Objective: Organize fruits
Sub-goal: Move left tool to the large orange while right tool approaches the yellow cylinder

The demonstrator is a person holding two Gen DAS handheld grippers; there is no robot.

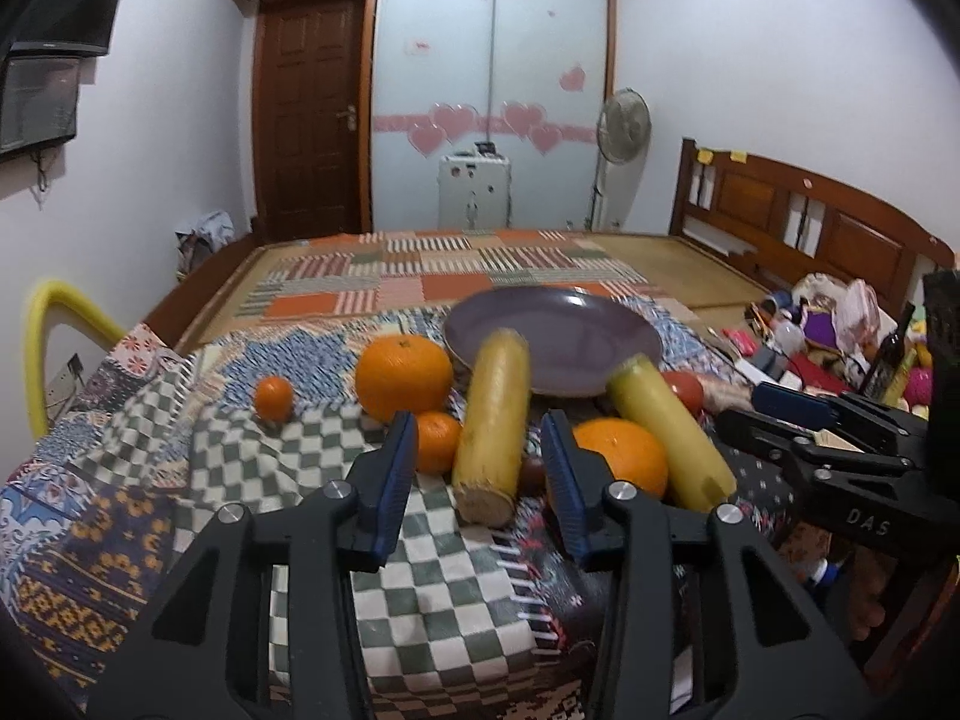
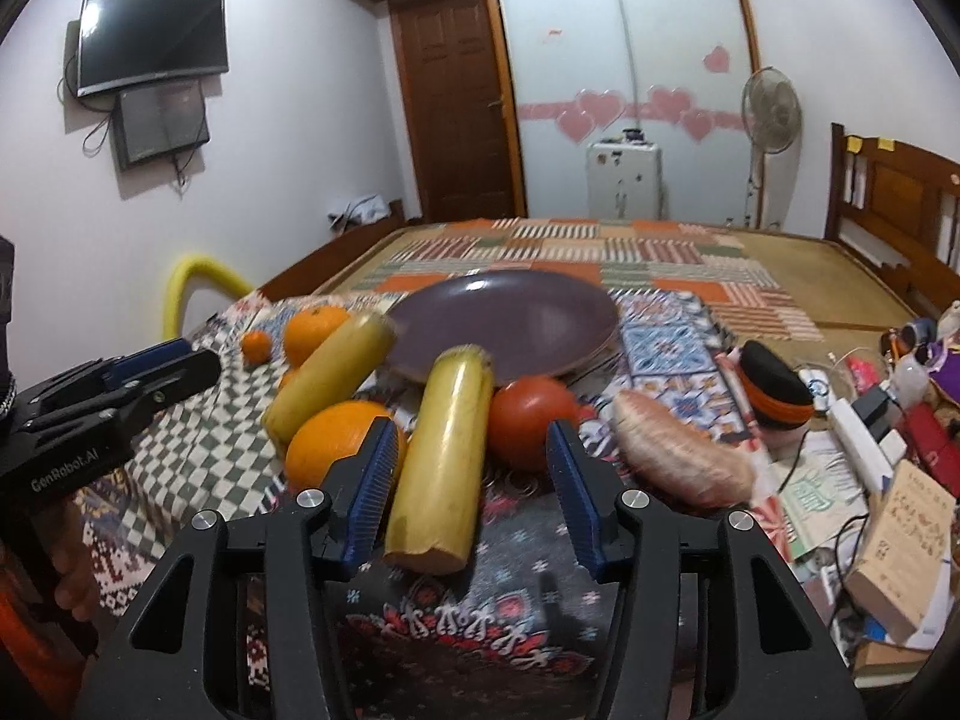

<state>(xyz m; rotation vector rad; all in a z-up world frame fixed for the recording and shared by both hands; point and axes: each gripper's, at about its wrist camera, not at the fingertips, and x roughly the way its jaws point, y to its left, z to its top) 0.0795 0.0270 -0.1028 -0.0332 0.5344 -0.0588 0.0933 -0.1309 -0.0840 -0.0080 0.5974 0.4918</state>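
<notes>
On the patchwork cloth lie two stubby yellow fruit pieces, several oranges and a red fruit (image 2: 528, 426), all in front of a purple plate (image 1: 570, 330) (image 2: 510, 324). My left gripper (image 1: 480, 420) straddles the left yellow piece (image 1: 492, 426), with a gap at each pad. A small orange (image 1: 438, 441) sits beside its left finger and a big orange (image 1: 624, 456) behind its right one. My right gripper (image 2: 473, 425) straddles the other yellow piece (image 2: 444, 456); its left pad is close to the piece and its right pad is well clear. Each gripper shows at the edge of the other view.
A pinkish oblong item (image 2: 678, 462) and a black-and-orange pouch (image 2: 774, 390) lie right of the fruit. Books, cables and boxes (image 2: 900, 540) crowd the right side. A yellow foam tube (image 1: 42, 348) curves up at the left. The mat beyond the plate is flat.
</notes>
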